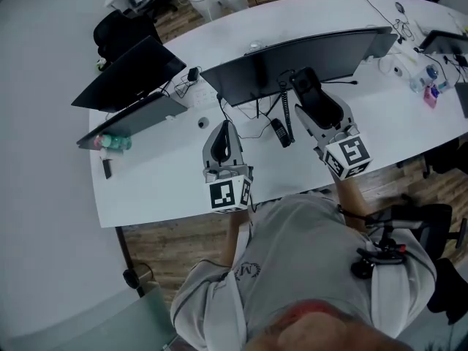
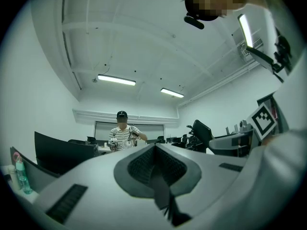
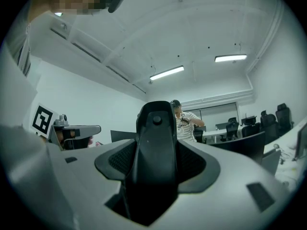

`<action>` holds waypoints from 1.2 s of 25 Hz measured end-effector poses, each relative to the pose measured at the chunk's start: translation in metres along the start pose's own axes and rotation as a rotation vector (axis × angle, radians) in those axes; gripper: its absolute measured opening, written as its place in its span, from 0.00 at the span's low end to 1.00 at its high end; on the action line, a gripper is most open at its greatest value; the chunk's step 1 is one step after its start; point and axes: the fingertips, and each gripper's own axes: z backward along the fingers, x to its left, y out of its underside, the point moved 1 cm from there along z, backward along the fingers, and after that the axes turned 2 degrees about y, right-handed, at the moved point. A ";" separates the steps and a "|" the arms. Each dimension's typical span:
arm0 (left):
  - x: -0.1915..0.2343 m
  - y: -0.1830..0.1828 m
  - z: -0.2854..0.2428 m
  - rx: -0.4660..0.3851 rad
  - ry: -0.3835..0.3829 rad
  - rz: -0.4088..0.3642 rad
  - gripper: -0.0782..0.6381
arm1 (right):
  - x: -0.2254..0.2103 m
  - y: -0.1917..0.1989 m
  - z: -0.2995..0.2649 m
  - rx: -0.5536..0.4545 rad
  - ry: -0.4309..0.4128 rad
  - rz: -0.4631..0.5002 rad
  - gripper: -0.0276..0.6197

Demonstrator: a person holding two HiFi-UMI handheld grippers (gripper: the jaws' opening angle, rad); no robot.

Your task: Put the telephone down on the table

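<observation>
My right gripper (image 1: 310, 93) is shut on the black telephone handset (image 1: 305, 83), which sticks out past the jaws in front of the curved monitor. In the right gripper view the handset (image 3: 155, 143) stands upright between the two pads and fills the gap of the right gripper (image 3: 156, 163), tilted up toward the ceiling. A coiled cord (image 1: 284, 112) hangs from the handset toward the white table (image 1: 168, 174). My left gripper (image 1: 224, 129) hovers over the table to the left, jaws shut and holding nothing. In its own view the left gripper (image 2: 154, 163) also points up.
A wide curved monitor (image 1: 292, 61) stands just behind both grippers. Two dark screens (image 1: 131, 72) and a bottle (image 1: 113, 142) are at the table's left end. A small black object (image 1: 280, 132) lies between the grippers. Bottles and clutter (image 1: 428, 82) sit far right. A person (image 2: 123, 133) stands across the room.
</observation>
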 end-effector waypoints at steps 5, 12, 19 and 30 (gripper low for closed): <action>0.008 0.010 0.005 0.006 -0.005 0.013 0.11 | -0.012 0.039 -0.005 0.080 0.048 -0.029 0.47; 0.020 0.026 0.015 0.006 -0.029 0.044 0.11 | -0.037 0.112 -0.009 0.250 0.127 -0.026 0.47; 0.032 0.035 0.021 0.030 -0.057 0.051 0.12 | -0.077 0.193 -0.007 0.440 0.214 -0.049 0.47; 0.043 0.041 0.027 0.061 -0.097 0.046 0.12 | -0.099 0.323 0.000 0.738 0.246 -0.130 0.47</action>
